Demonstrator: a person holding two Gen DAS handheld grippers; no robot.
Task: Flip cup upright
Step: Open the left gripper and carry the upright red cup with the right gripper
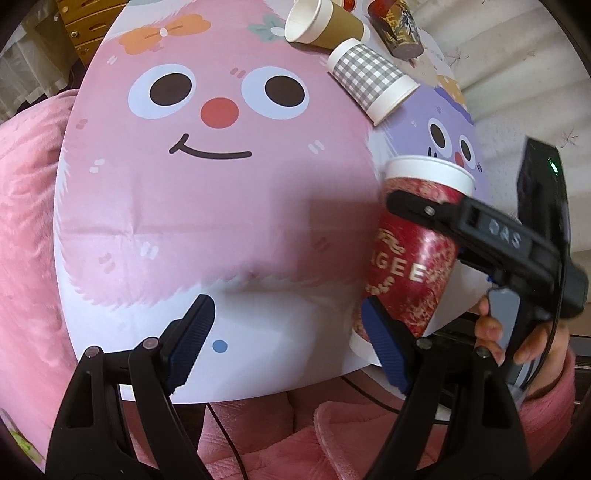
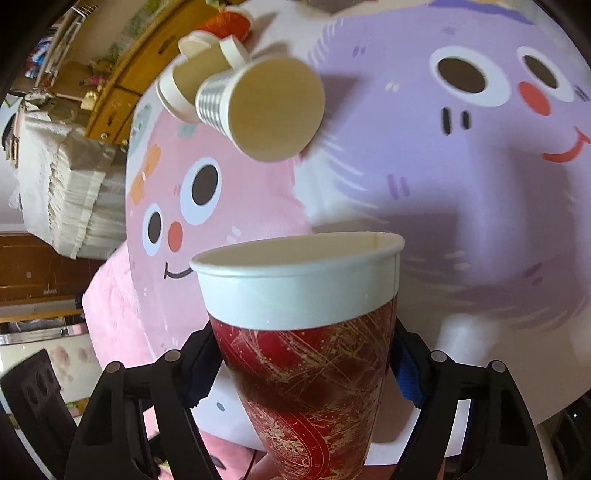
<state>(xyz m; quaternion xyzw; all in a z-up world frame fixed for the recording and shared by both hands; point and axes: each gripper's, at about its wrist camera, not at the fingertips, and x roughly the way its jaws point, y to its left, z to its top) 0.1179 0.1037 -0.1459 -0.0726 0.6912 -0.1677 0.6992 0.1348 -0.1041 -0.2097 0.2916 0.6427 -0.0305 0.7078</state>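
Note:
A red paper cup (image 1: 410,254) with a white rim and gold print stands mouth up near the table's front right edge. My right gripper (image 1: 406,206) is shut on it around the upper body. In the right wrist view the red cup (image 2: 306,354) fills the middle, mouth up, between the right gripper's fingers (image 2: 303,373). My left gripper (image 1: 291,343) is open and empty over the table's front edge, its right finger (image 1: 384,343) close to the cup's base.
The round table (image 1: 184,206) has a pink and purple cartoon cloth. A grey checked cup (image 1: 373,79), a brown cup (image 1: 321,24) and a dark printed cup (image 1: 397,27) lie on their sides at the far side. Pink blanket (image 1: 26,206) lies around the table.

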